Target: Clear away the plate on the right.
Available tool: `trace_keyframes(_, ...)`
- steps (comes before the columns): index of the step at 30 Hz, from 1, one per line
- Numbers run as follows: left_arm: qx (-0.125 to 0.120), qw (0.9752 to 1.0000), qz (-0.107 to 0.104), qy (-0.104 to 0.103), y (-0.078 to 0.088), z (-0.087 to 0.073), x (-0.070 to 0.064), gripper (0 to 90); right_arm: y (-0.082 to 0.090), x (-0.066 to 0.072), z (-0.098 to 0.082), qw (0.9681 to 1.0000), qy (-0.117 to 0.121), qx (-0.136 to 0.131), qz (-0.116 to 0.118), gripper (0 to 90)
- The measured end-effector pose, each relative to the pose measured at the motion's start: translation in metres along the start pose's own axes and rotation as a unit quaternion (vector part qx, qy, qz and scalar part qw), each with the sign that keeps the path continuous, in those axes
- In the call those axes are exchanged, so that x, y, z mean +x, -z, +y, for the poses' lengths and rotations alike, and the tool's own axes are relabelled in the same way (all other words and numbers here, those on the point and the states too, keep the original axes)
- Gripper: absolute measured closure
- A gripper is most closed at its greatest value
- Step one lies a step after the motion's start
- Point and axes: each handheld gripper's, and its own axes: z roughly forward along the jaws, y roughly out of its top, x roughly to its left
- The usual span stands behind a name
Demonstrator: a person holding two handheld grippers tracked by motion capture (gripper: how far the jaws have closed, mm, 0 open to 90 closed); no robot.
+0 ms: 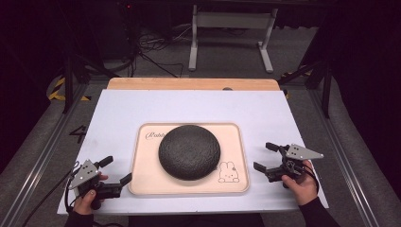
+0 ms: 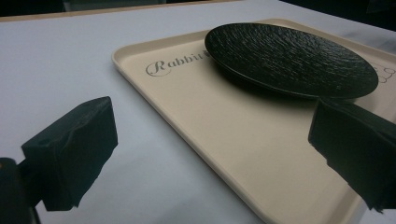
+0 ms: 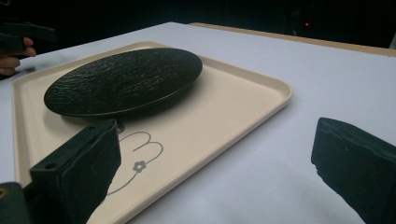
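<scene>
Sitting in the middle of a beige tray point(image 1: 142, 182), a black textured plate point(image 1: 189, 151) lies upside down, domed side up, rim on the tray floor. Tray lies flat on the white tabletop point(image 1: 118, 113), near the person's edge; script lettering at its far left corner, a rabbit drawing point(image 1: 228, 172) at its near right corner, just beside the plate's rim.

Left gripper point(image 1: 113, 170) is at the tray's near left corner, jaws spread wide, holding nothing. One jaw tip sits just at the tray's left rim, the other out over the bare tabletop. Left gripper view: tray point(image 2: 224, 140) runs between the two black jaws, right jaw over the tray just below the plate point(image 2: 289, 58), left jaw over white tabletop point(image 2: 60, 60). Touching or not, cannot tell.

Right gripper point(image 1: 265, 156) is just beside the tray's right rim, jaws spread, empty, pointing toward the tray, apart from it. Right gripper view: left jaw over the tray's point(image 3: 233, 107) rabbit drawing point(image 3: 137, 158), right jaw over bare tabletop point(image 3: 280, 172); plate point(image 3: 126, 79) beyond, not touched. Other hand shows far off at the upper left of that view.

Both hands grip the handles low at the tabletop's near edge.
</scene>
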Motion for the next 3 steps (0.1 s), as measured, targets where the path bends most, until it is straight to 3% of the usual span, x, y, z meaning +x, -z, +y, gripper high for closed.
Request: trace_keyframes(3, 0.000, 1.0000, 0.000, 0.000, 0.0001, 0.0000, 0.0001, 2.1, 0.0001, -0.0004, -0.0001, 1.0000, -0.001, -0.002, 0.000, 2.2)
